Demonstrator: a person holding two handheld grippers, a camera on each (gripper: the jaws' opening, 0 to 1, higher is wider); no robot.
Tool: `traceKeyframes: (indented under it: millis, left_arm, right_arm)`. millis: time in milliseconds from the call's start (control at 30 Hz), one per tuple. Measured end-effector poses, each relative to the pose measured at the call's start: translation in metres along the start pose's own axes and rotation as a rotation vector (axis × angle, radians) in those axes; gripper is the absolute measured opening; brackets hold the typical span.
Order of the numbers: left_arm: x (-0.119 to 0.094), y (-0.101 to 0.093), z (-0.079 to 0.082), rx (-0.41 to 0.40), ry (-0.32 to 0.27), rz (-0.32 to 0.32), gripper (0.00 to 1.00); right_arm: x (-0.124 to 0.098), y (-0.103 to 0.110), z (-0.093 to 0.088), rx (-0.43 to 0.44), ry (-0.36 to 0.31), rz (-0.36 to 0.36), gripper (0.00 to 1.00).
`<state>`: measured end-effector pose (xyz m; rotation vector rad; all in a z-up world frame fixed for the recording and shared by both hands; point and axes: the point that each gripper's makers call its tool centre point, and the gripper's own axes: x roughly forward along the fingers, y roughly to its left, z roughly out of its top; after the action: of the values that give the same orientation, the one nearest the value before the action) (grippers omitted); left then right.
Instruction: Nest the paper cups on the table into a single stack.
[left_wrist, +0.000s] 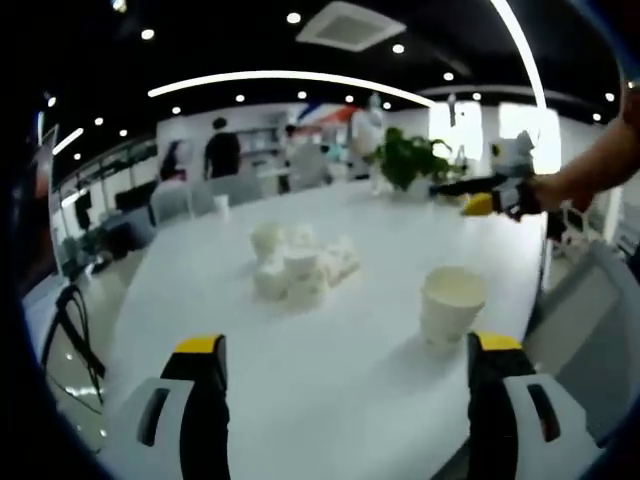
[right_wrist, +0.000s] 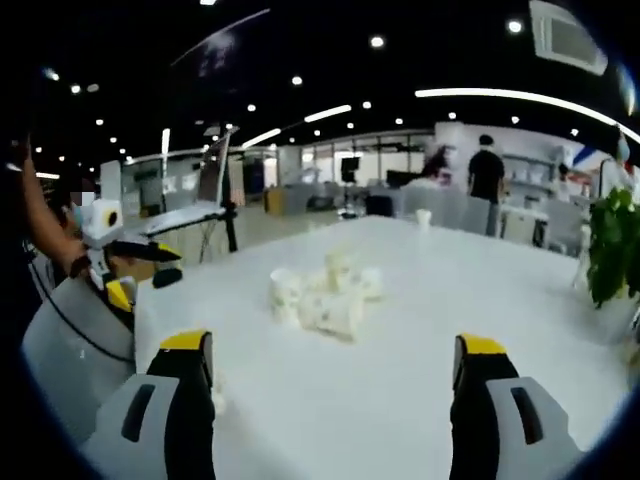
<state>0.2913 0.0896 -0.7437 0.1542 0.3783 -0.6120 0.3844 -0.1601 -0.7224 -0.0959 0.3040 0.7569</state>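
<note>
A cluster of several white paper cups (left_wrist: 300, 265) lies jumbled near the middle of the white table (left_wrist: 330, 400), some upright, some tipped. One more paper cup (left_wrist: 450, 305) stands upright alone, ahead of my left gripper's right jaw. My left gripper (left_wrist: 348, 345) is open and holds nothing, well short of the cluster. In the right gripper view the cup cluster (right_wrist: 325, 295) sits ahead, past my right gripper (right_wrist: 332, 345), which is open and bare. Across the table each gripper appears in the other's view: right gripper (left_wrist: 460, 195), left gripper (right_wrist: 150, 265).
A potted plant (left_wrist: 410, 160) stands at the table's far end, also plant (right_wrist: 610, 245). A small cup (right_wrist: 424, 218) sits far off on the table. Grey chairs (right_wrist: 75, 345) border the table edge. People stand in the office behind. A person's forearm (left_wrist: 590, 165) holds the right gripper.
</note>
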Motion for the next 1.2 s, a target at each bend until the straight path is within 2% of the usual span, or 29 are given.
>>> traceKeyframes:
  millis: [233,433,600,767,1200]
  left_arm:
    - [-0.001,0.007,-0.001,-0.02,0.0,0.024,0.98]
    - [-0.001,0.006,0.0,-0.021,-0.002,0.017,0.98]
    - [0.0,0.006,0.0,-0.022,-0.001,0.016,0.98]
    - [0.0,0.005,-0.001,-0.018,0.001,0.015,0.98]
    - [0.001,0.006,-0.004,-0.022,0.016,0.014,0.98]
  right_arm:
    - [0.027,-0.005,-0.003,-0.021,0.046,0.029,0.96]
    - [0.04,-0.009,0.001,-0.007,0.036,0.034,0.95]
    - [0.057,-0.01,-0.008,-0.005,0.087,0.049,0.89]
    - [0.072,-0.012,-0.013,-0.013,0.109,0.052,0.89]
    - [0.101,-0.019,-0.013,-0.017,0.134,0.062,0.87]
